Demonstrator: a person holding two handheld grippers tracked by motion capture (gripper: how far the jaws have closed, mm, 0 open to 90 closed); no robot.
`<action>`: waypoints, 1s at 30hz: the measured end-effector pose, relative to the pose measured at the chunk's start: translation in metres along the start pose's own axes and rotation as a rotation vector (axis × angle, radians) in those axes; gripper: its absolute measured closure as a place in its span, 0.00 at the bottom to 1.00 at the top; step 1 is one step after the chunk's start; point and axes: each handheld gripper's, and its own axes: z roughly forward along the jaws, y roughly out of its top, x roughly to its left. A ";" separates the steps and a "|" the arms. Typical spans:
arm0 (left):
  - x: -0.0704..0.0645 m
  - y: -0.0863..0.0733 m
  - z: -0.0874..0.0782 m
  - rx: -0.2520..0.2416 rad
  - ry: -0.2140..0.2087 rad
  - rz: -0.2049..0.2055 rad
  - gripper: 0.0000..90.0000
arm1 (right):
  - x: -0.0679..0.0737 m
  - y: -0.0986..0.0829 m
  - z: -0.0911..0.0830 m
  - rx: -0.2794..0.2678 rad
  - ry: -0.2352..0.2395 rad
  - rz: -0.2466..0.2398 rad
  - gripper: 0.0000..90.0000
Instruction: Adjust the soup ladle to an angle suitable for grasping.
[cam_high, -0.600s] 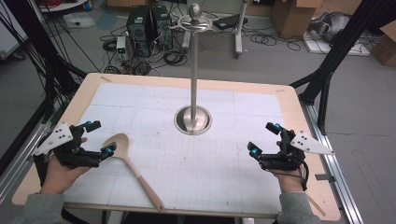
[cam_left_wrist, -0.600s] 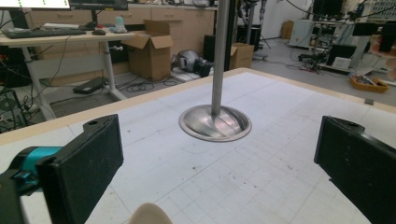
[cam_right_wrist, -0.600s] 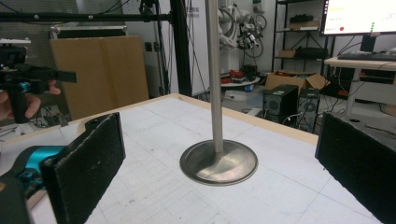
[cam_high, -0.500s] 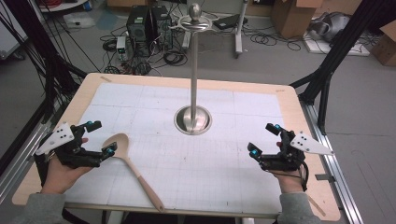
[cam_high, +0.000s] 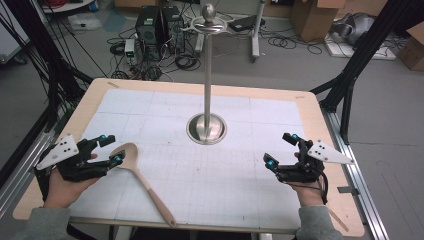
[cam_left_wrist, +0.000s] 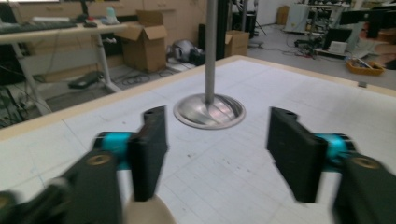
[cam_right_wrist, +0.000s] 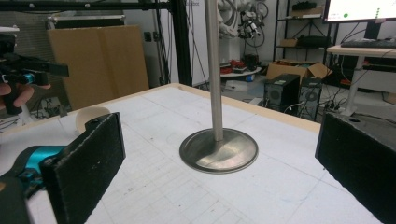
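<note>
Where wires clutter floor (cam_high: 165, 60), gridded table (cam_high: 240, 180) w/ stand (cam_high: 207, 127).

The left gripper (cam_high: 111, 149) has edged slightly nearer the wooden spoon (cam_high: 142, 181).

Metal stand (cam_high: 206, 127) blocks table centre; wooden spoon (cam_high: 142, 179) front-left.
</note>
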 end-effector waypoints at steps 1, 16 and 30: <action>-0.001 0.000 0.000 0.008 -0.003 0.005 0.51 | 0.000 0.000 0.000 0.002 0.002 -0.003 0.00; -0.010 -0.015 0.009 0.147 -0.027 0.043 1.00 | 0.000 -0.001 0.005 0.018 0.009 -0.007 0.00; -0.032 -0.036 0.020 0.217 -0.158 0.055 1.00 | 0.002 -0.006 0.011 0.057 0.016 -0.014 0.00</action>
